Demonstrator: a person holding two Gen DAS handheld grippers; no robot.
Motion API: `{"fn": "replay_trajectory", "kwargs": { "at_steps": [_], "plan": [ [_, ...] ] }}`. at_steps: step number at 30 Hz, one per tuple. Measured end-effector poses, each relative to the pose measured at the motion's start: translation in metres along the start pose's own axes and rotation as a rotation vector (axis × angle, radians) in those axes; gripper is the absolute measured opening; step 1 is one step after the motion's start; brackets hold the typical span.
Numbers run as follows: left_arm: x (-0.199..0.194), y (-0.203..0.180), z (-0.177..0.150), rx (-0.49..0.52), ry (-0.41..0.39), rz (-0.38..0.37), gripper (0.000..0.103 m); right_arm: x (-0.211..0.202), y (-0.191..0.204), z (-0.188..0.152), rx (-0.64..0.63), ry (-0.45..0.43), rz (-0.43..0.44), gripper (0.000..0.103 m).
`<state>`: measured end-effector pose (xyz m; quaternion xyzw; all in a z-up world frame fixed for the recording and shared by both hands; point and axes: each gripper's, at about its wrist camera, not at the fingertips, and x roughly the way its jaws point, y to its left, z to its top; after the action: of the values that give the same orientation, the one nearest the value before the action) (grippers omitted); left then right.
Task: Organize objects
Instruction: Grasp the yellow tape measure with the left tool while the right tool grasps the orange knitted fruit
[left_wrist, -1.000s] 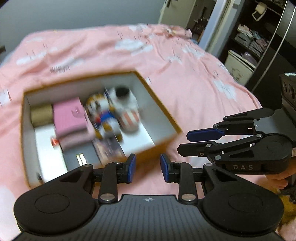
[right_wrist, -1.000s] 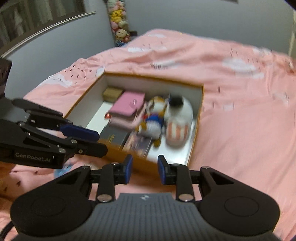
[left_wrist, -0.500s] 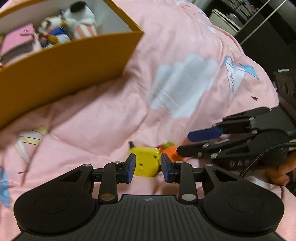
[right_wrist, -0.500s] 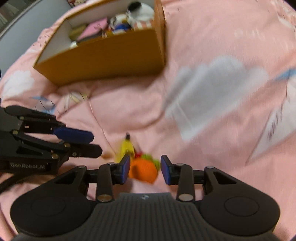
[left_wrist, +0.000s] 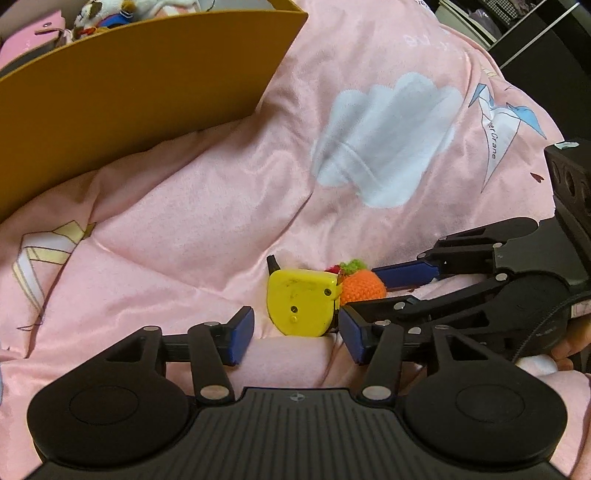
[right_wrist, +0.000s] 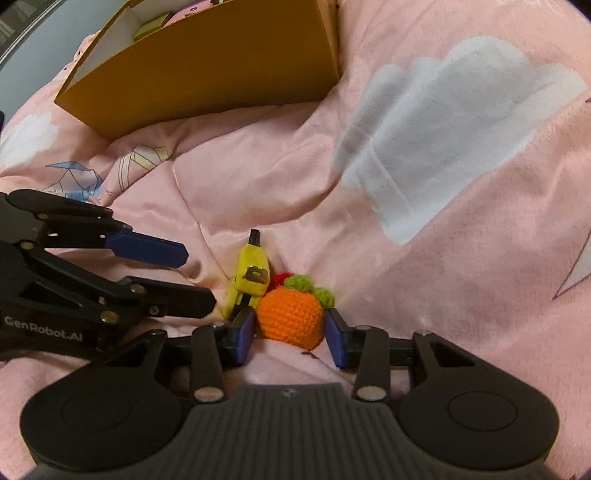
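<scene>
On the far left sits a mustard-yellow cardboard box with white inner walls (left_wrist: 140, 74), open at the top, resting on a pink plush bedspread printed with white clouds and origami cranes (left_wrist: 207, 206). Over its near wall peek a pink case and a small plush toy (left_wrist: 107, 16) — little more of the contents can be made out. Nothing stands between the box and the two small things in a fold of the bedspread nearer the cameras.

The left gripper (left_wrist: 297, 334) has its jaws about half open, having just been widening; a yellow plastic tape measure with a black tip (left_wrist: 301, 306) lies just beyond the gap, close to the right blue pad, not pinched. Its casing is scuffed, with small screw holes.

Touching its right side is an orange crocheted ball with green woolly leaves (right_wrist: 290, 319), something red tucked behind it. The right gripper (right_wrist: 290, 336) straddles this ball, jaws opened a little further just now — the pads sit just beside its flanks; whether they touch, I cannot tell.
</scene>
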<state>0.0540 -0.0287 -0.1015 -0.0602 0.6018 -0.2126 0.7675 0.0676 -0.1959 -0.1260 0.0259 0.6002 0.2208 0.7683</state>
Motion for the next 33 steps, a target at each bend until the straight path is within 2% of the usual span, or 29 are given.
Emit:
{"fn": "replay_trajectory", "kwargs": {
  "at_steps": [4, 5, 10, 14, 18, 21, 28, 33],
  "plan": [
    [0.007, 0.003, 0.002, 0.000, -0.042, 0.006, 0.064, -0.001, 0.000, -0.001, -0.012, -0.001, -0.010, 0.042],
    [0.010, 0.004, 0.003, -0.002, -0.044, -0.008, 0.069, -0.002, 0.000, -0.001, -0.014, 0.000, -0.012, 0.042],
    [0.025, 0.011, 0.005, -0.041, 0.002, -0.084, 0.069, -0.002, 0.000, -0.004, -0.041, 0.007, -0.026, 0.041],
    [0.034, 0.015, 0.006, -0.061, 0.009, -0.082, 0.070, 0.000, -0.001, -0.003, -0.036, 0.006, -0.026, 0.041],
    [0.038, 0.015, 0.008, -0.065, 0.010, -0.086, 0.069, 0.003, -0.001, -0.003, -0.034, 0.006, -0.032, 0.041],
    [0.040, 0.019, 0.008, -0.090, 0.013, -0.116, 0.062, 0.005, -0.001, -0.002, -0.031, 0.008, -0.035, 0.042],
    [0.033, 0.014, 0.005, -0.078, -0.010, -0.092, 0.061, 0.004, 0.000, -0.003, -0.034, 0.000, -0.037, 0.041],
    [0.012, 0.011, 0.000, -0.083, -0.069, -0.082, 0.061, -0.004, 0.003, -0.002, -0.056, -0.023, -0.046, 0.041]
  ]
}}
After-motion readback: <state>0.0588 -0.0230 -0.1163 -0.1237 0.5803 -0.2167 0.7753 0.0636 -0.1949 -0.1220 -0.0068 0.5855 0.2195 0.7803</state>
